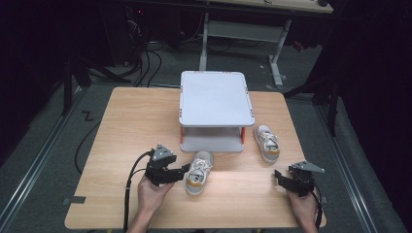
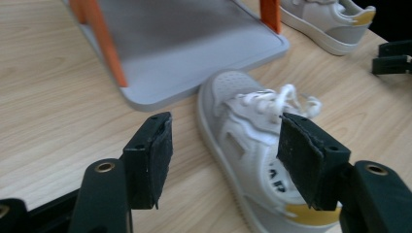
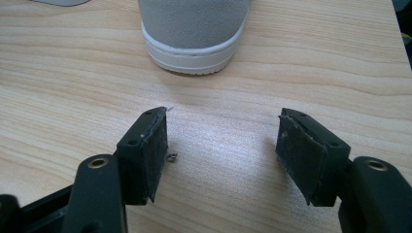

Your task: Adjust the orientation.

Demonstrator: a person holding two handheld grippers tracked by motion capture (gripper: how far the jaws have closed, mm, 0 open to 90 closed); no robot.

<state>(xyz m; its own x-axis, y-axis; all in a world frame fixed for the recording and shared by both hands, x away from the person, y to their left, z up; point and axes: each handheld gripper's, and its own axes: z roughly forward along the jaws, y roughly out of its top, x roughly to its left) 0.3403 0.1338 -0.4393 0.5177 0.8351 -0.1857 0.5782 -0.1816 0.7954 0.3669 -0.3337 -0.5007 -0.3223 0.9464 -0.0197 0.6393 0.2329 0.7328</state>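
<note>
A white and grey sneaker [image 1: 198, 174] with a yellow heel patch lies on the wooden table [image 1: 126, 126], its toe toward a grey two-level stand [image 1: 215, 97]. My left gripper [image 1: 186, 170] is open just left of this shoe. In the left gripper view the sneaker [image 2: 248, 145] lies just beyond the open left gripper [image 2: 224, 138], its laces by the right pad. A second matching sneaker [image 1: 267, 142] rests to the right of the stand. My right gripper [image 1: 278, 176] is open near the table's right front, empty. In the right gripper view that second sneaker [image 3: 194, 29] sits ahead of the right gripper [image 3: 221, 133].
The stand has orange legs [image 2: 99, 34] and a lower grey tray [image 2: 194, 43] resting on the table. The right gripper [image 2: 393, 56] appears at the far right of the left gripper view. Cables and desk legs [image 1: 277, 53] lie on the floor beyond the table.
</note>
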